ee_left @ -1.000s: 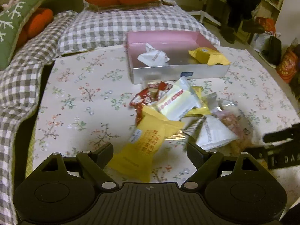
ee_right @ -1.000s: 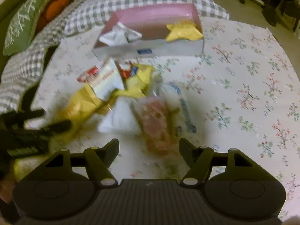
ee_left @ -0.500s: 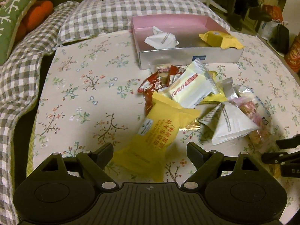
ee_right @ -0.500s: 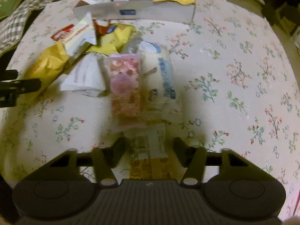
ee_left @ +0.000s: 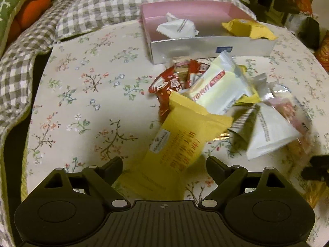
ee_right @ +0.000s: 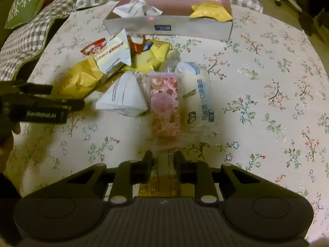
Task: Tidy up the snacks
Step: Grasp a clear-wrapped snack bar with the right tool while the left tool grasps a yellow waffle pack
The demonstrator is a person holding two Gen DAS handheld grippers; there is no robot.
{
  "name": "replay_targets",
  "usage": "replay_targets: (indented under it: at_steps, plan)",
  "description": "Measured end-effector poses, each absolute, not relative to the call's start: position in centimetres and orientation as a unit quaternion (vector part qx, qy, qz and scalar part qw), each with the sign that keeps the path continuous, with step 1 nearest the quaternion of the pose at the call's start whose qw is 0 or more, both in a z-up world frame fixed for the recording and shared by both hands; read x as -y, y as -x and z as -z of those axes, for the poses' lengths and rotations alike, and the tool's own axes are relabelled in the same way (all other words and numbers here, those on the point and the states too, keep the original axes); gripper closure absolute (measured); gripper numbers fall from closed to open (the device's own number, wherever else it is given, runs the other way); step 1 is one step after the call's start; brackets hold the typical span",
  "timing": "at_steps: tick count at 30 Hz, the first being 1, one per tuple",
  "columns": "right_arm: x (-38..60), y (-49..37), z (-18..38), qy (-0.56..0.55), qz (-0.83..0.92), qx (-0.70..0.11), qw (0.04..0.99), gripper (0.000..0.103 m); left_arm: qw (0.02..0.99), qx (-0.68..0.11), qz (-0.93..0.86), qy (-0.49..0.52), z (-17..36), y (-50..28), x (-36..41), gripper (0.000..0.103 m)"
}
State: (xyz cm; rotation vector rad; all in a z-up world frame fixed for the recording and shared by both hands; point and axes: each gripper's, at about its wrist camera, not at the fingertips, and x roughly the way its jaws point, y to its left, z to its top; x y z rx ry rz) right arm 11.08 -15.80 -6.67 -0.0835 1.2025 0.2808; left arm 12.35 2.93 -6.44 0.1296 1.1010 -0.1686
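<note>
Right gripper [ee_right: 163, 161], lower centre, has just closed on a clear-wrapped packet [ee_right: 164, 164]; left gripper [ee_left: 164, 163] gapes over the yellow pack [ee_left: 176, 150]. Next, likely: lift to the box [ee_right: 168, 27], upper centre.

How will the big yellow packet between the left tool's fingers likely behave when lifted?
The yellow packet looks puffy and crinkled, so probably light and squashy. Its far end lies under the white packet, which may shift. The glossy wrapper might slip between the left tool.

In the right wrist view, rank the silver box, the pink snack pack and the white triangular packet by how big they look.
1. silver box, though farthest away
2. pink snack pack and white triangular packet: look about alike, so unranked
</note>
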Motion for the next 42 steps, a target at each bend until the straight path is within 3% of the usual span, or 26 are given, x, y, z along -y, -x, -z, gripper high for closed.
replay_targets:
  at_steps: [4,5,9,11,15,21,42]
  plan:
    - [15.8,-11.3,6.7,0.039,-0.132,-0.566,0.813,0.08,0.85,-0.515,0.088,-0.07,6.8,-12.5,-2.7,0.021]
    - [15.7,-11.2,6.7,0.041,-0.133,-0.566,0.813,0.079,0.848,-0.517,0.091,-0.069,7.0,-12.5,-2.6,0.032]
    - [15.1,-10.9,7.2,0.058,-0.148,-0.575,0.803,0.071,0.847,-0.517,0.102,-0.07,7.0,-12.4,-2.4,0.056]
    - [14.9,-10.6,7.3,0.064,-0.156,-0.577,0.8,0.067,0.847,-0.516,0.104,-0.067,6.9,-12.3,-2.5,0.063]
    - [14.2,-9.8,7.7,0.096,-0.165,-0.571,0.799,0.061,0.848,-0.516,0.104,-0.066,6.8,-12.2,-2.4,0.066]
    - [13.9,-9.1,7.8,0.118,-0.168,-0.554,0.806,0.068,0.848,-0.519,0.098,-0.049,6.4,-12.1,-2.9,0.067]
    - [13.3,-8.4,4.9,0.031,-0.265,-0.523,0.81,0.069,0.87,-0.479,0.109,-0.053,3.1,-10.7,-1.6,0.067]
